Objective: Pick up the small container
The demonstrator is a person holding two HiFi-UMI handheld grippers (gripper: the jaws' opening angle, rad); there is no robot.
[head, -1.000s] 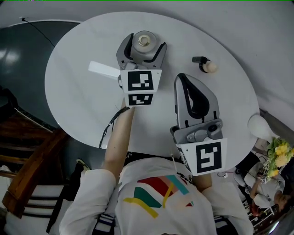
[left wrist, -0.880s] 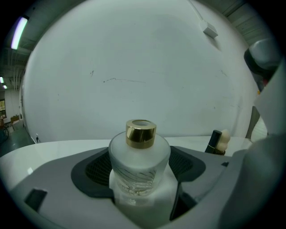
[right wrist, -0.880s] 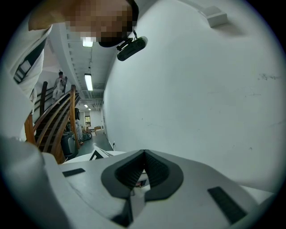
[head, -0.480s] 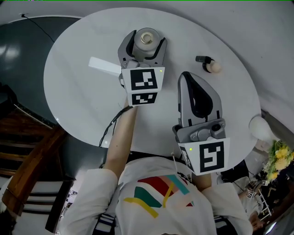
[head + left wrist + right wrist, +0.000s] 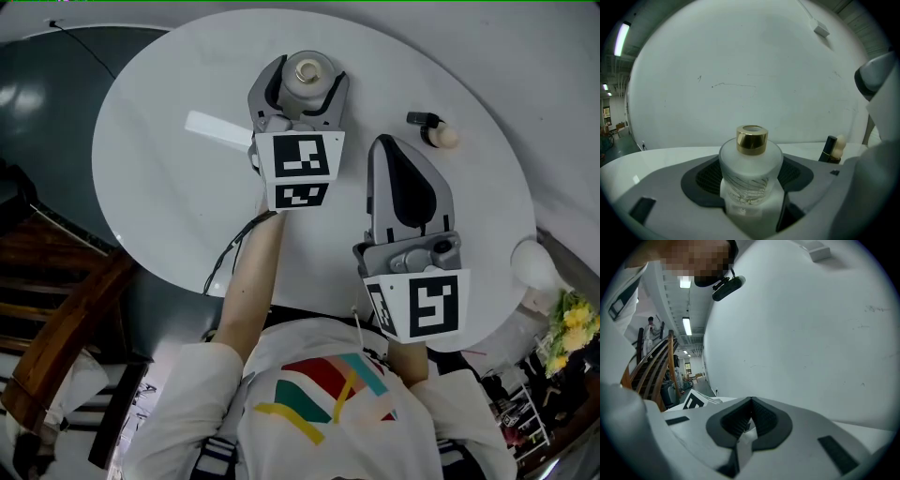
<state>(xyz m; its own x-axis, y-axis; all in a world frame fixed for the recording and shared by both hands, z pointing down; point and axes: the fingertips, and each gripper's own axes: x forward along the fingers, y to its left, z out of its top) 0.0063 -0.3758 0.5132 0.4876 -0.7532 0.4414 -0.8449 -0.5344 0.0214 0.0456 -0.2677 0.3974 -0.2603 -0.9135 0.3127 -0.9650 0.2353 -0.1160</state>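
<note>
On the far side of the round white worktop [image 5: 159, 187] stands the small container [image 5: 307, 75], upright between the two jaws of the left hand-held gripper [image 5: 307, 73]. It is a squat, frosted white bottle [image 5: 751, 164] with rounded shoulders and a short shiny gold cap [image 5: 752, 139]. Fine curved lines show through its lower half, but what it holds cannot be told through the frosting. In the left gripper view the dark ribbed pads [image 5: 708, 177] sit against the bottle's sides, spread wide to take it, with its base deep in the throat of the jaws. A bare left forearm [image 5: 248, 281] stretches out from a white short sleeve to reach it, with a thin dark cable hanging beside it. Closer to the person, the right hand-held gripper [image 5: 382, 142] points away over the worktop with its marker cube toward the body, its jaws pressed together with nothing between them. Well apart to the right lies a small dark tube with a cream rounded piece [image 5: 433, 131], and a flat white strip [image 5: 217, 128] lies just left of the left hand-held gripper.
</note>
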